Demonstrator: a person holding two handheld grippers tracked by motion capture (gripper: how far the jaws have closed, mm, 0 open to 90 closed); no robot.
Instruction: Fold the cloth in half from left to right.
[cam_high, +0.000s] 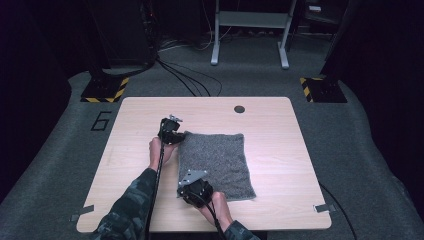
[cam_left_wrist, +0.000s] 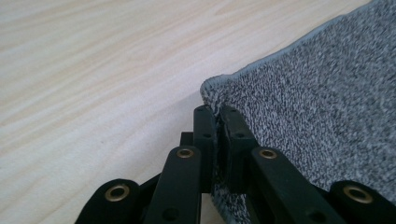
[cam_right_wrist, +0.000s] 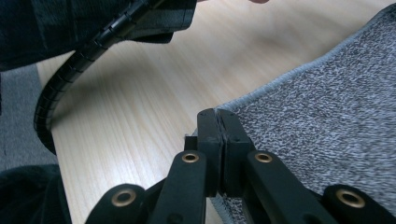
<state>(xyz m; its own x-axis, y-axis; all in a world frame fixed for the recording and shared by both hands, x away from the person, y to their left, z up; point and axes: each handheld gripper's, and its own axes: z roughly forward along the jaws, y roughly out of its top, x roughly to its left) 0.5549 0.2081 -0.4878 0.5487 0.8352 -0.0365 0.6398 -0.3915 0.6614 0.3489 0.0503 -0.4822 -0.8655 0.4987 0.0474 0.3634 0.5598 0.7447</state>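
A grey speckled cloth (cam_high: 215, 162) lies flat on the light wooden table (cam_high: 270, 115). My left gripper (cam_high: 177, 134) is at the cloth's far left corner, and my right gripper (cam_high: 186, 187) is at its near left corner. In the left gripper view the black jaws (cam_left_wrist: 218, 114) are shut with the cloth's (cam_left_wrist: 327, 102) hemmed corner pinched between them. The right gripper view has the jaws (cam_right_wrist: 218, 116) pressed together on the edge of the cloth (cam_right_wrist: 327, 107), which is slightly raised there.
A dark round hole (cam_high: 239, 109) sits in the table near its far edge. The left hand's ribbed cable (cam_right_wrist: 70, 74) and camouflage sleeve (cam_right_wrist: 56, 28) cross the right gripper view. Grey carpet, a metal frame (cam_high: 250, 30) and striped stand bases (cam_high: 105, 90) surround the table.
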